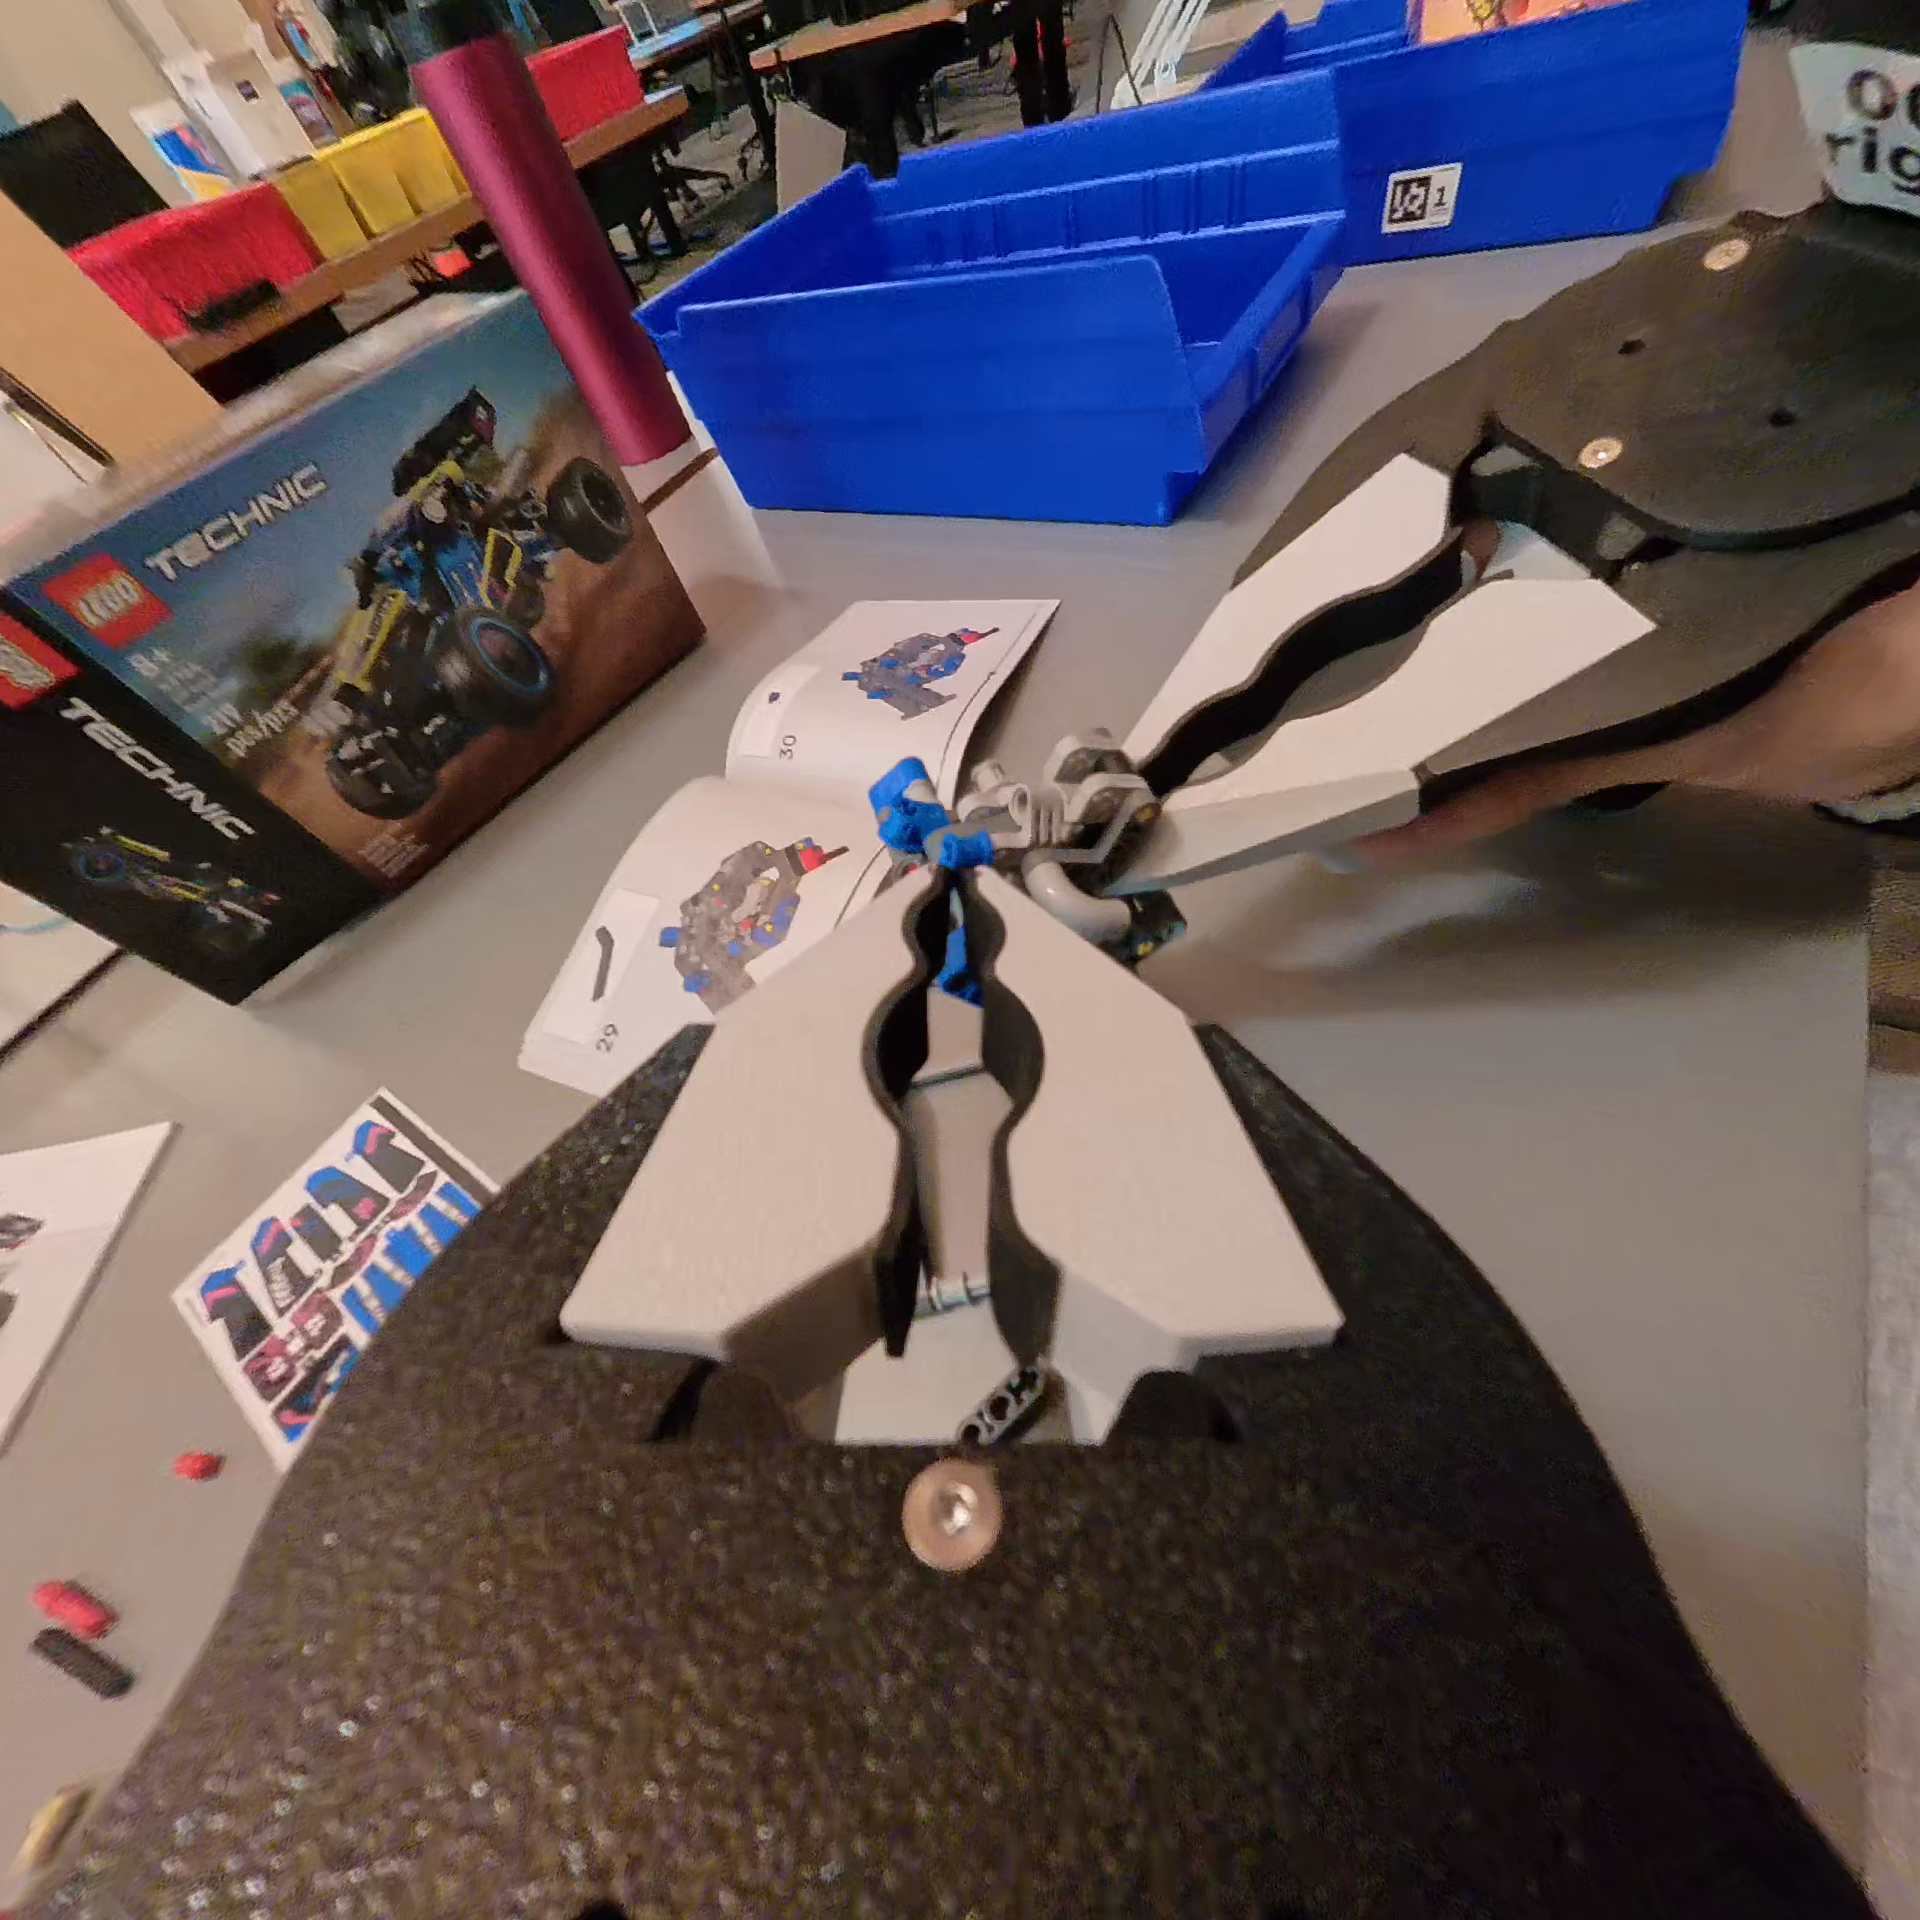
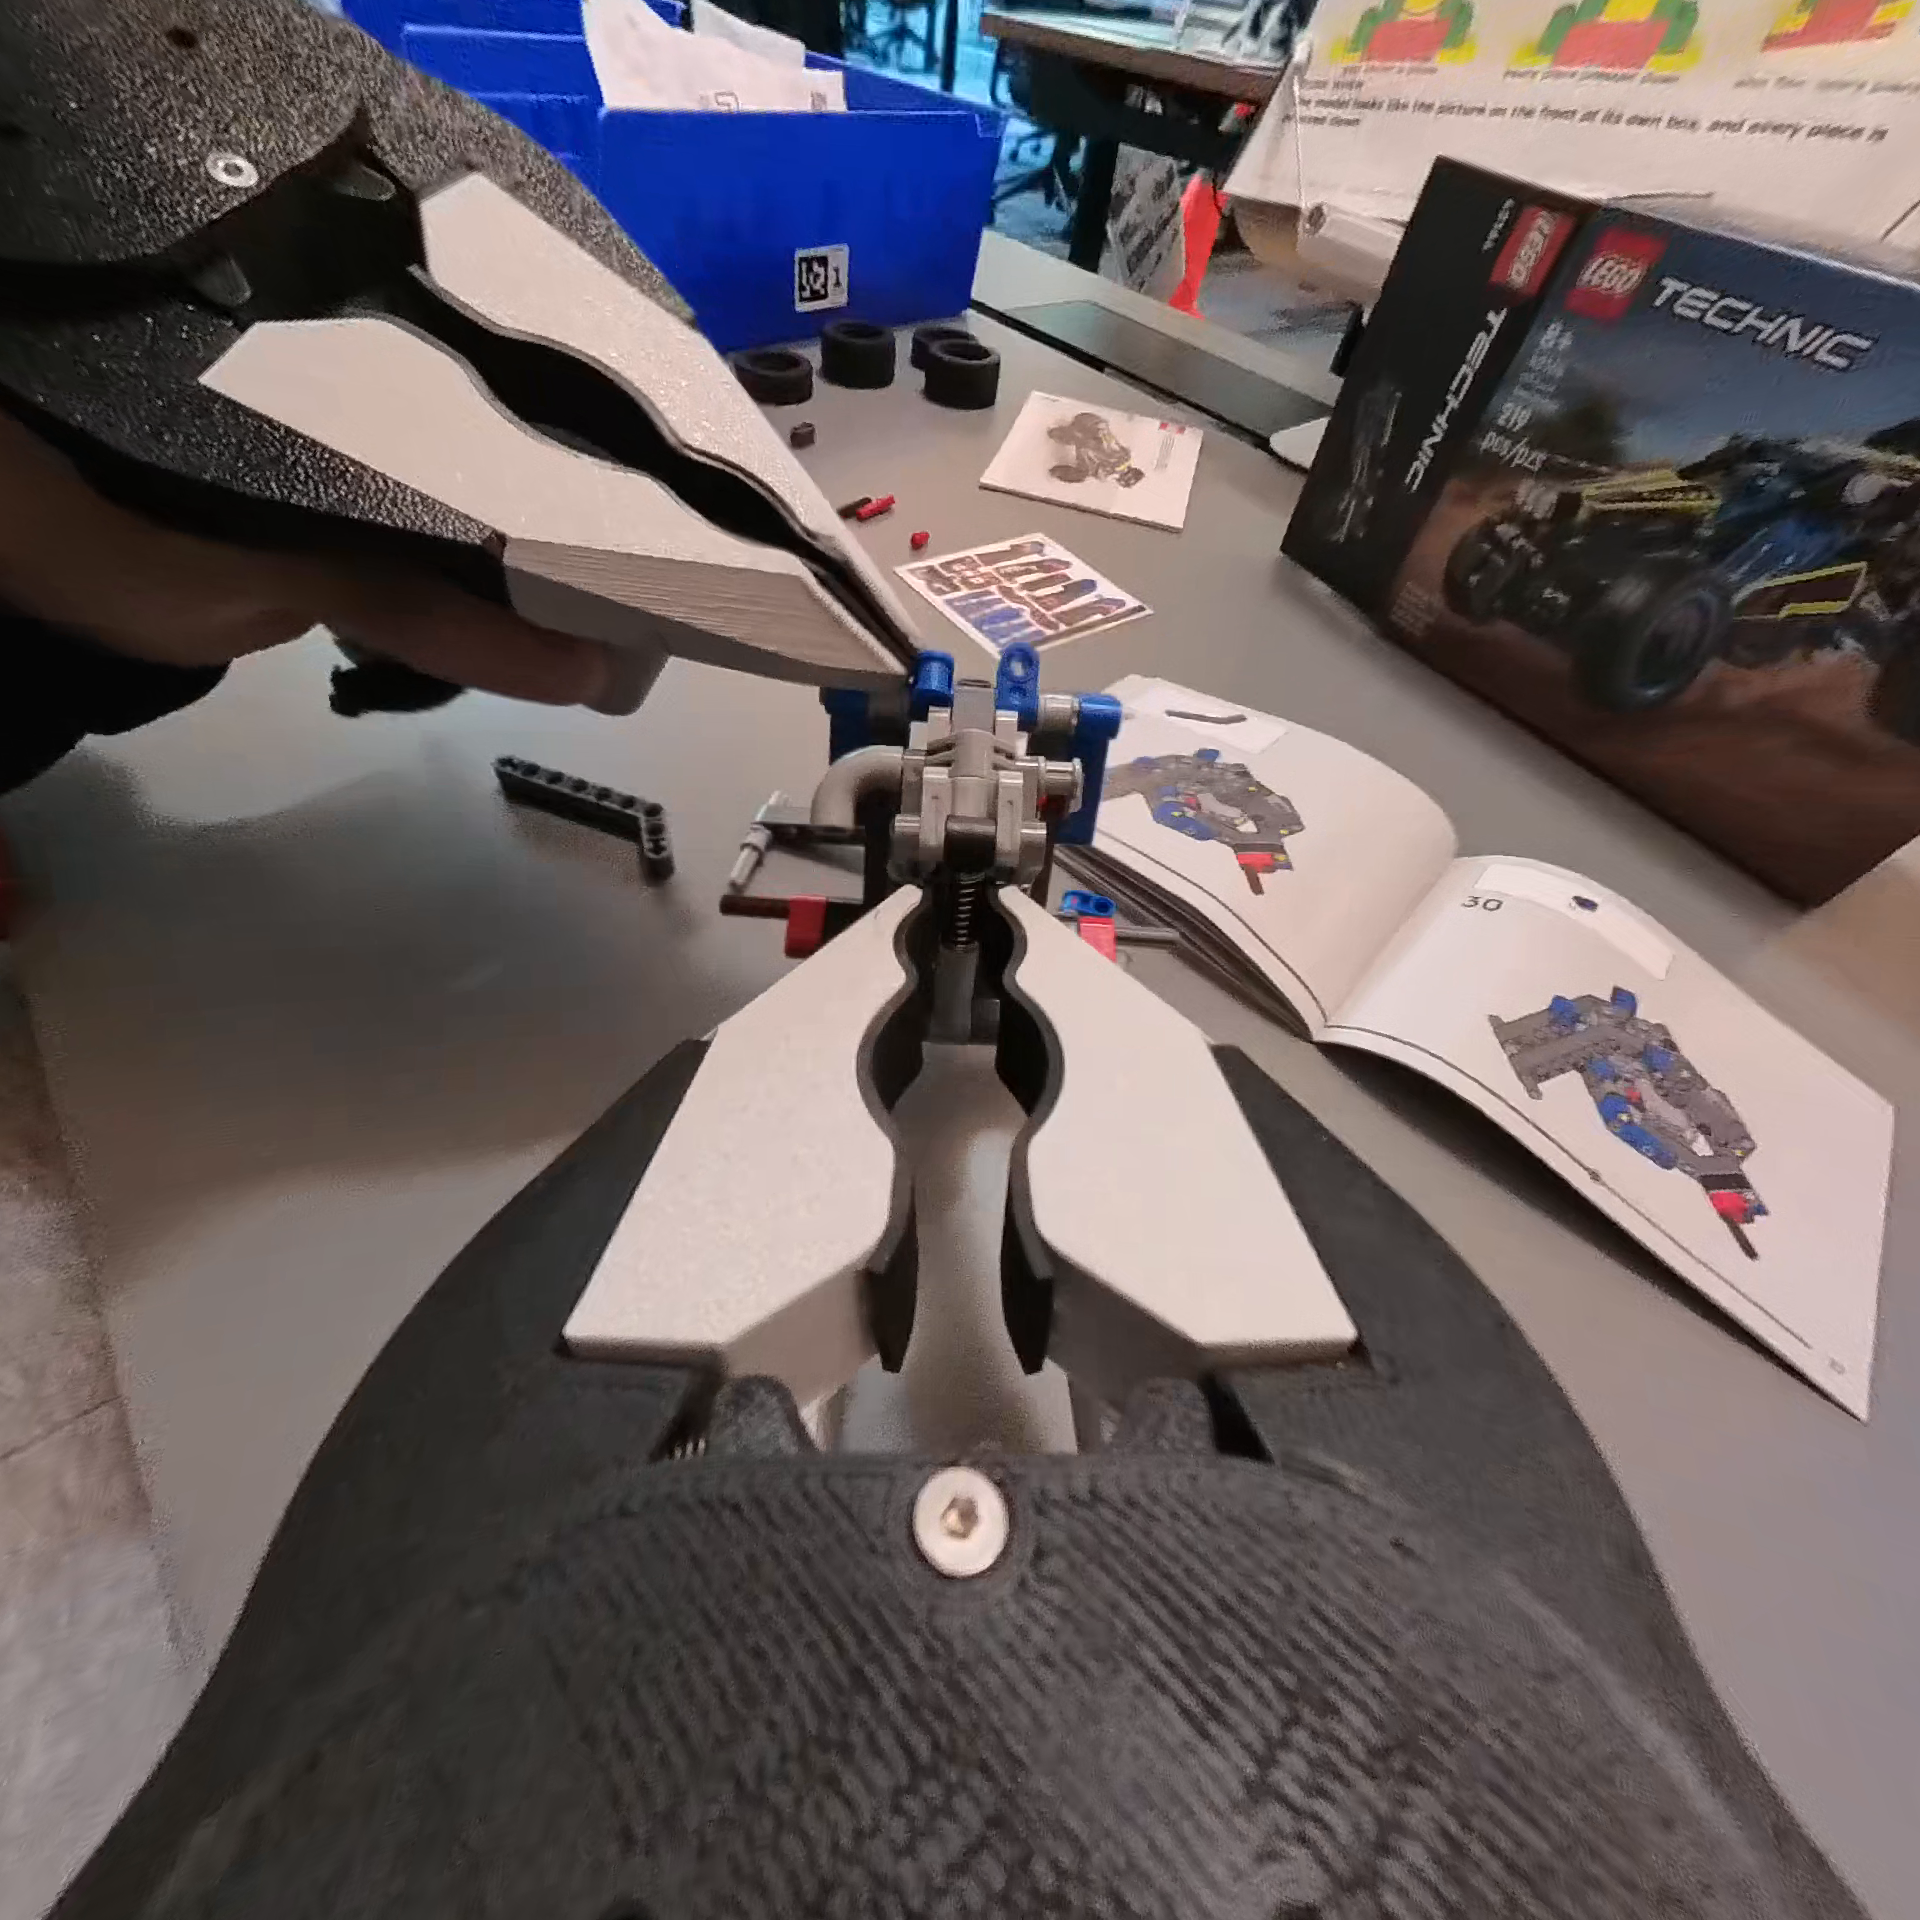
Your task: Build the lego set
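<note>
A grey, blue and black lego assembly [image 2: 971,800] is held just above the table. My right gripper [image 2: 961,904] is shut on its dark spring strut, pads pressed on both sides. It also shows in the left wrist view [image 1: 1127,831], gripping the assembly [image 1: 1039,810] from the right. My left gripper [image 1: 951,883] is shut with nothing between its pads. Its tips touch a small blue pin [image 1: 964,847] at the top of the assembly. In the right wrist view the left gripper [image 2: 904,665] comes in from the upper left, with its closed tip against that blue pin [image 2: 932,673].
An open instruction booklet [image 2: 1351,883] lies under and right of the assembly. The lego box [image 2: 1662,499] stands behind it. Blue bins [image 1: 987,343], a sticker sheet [image 2: 1023,597], a black angled beam [image 2: 592,805], tyres [image 2: 862,353] and small red pieces [image 1: 73,1605] lie around. The tips of both grippers are at nearly the same place.
</note>
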A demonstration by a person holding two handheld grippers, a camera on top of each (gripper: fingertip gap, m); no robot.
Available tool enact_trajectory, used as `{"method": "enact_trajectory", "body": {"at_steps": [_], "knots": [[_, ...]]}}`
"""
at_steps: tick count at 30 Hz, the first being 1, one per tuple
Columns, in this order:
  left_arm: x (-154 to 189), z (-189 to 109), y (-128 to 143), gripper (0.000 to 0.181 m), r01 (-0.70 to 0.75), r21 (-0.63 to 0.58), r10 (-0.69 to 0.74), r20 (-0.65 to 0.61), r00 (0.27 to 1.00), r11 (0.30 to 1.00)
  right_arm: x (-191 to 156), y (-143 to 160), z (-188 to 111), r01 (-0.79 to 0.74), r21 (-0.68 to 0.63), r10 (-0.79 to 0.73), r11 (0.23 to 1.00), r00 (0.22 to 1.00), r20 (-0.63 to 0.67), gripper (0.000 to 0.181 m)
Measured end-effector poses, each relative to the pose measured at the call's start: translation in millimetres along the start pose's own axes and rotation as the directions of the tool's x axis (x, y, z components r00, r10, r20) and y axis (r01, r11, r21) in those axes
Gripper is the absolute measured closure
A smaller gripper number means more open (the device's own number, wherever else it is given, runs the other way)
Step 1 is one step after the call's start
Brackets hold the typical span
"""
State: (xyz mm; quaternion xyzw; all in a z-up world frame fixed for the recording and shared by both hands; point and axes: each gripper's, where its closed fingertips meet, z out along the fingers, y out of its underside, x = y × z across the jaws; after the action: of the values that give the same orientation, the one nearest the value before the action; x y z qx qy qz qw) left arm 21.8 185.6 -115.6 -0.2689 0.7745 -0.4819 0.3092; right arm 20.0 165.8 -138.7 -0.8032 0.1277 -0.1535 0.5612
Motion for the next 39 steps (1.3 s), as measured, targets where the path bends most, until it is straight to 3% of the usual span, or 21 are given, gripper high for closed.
{"method": "enact_trajectory", "body": {"at_steps": [4,13,15,24,30,39], "knots": [[-2,2,5,0.171,0.006,-0.005,-0.006,-0.011,1.000,1.000,1,3,1,0.041,-0.016,-0.042,0.999,0.999,-0.014,0.176],[3,7,15,0.174,-0.090,-0.046,0.089,-0.029,0.996,0.995,-2,9,1,0.012,-0.081,-0.012,0.997,1.000,0.001,0.176],[-1,6,13,0.181,-0.053,-0.025,0.053,-0.011,0.999,0.998,-2,10,2,0.030,-0.079,-0.030,0.996,1.000,-0.004,0.176],[2,11,30,0.181,0.104,-0.095,-0.113,-0.094,0.989,0.990,-2,20,4,0.038,-0.127,-0.037,0.991,0.999,0.009,0.177],[1,5,28,0.167,0.165,-0.109,-0.180,-0.143,0.973,0.980,-4,21,2,0.024,-0.152,-0.016,0.988,0.998,0.053,0.177],[9,9,38,0.175,0.171,-0.168,-0.198,-0.161,0.967,0.971,-10,20,4,0.049,-0.152,-0.040,0.987,0.997,0.062,0.177]]}}
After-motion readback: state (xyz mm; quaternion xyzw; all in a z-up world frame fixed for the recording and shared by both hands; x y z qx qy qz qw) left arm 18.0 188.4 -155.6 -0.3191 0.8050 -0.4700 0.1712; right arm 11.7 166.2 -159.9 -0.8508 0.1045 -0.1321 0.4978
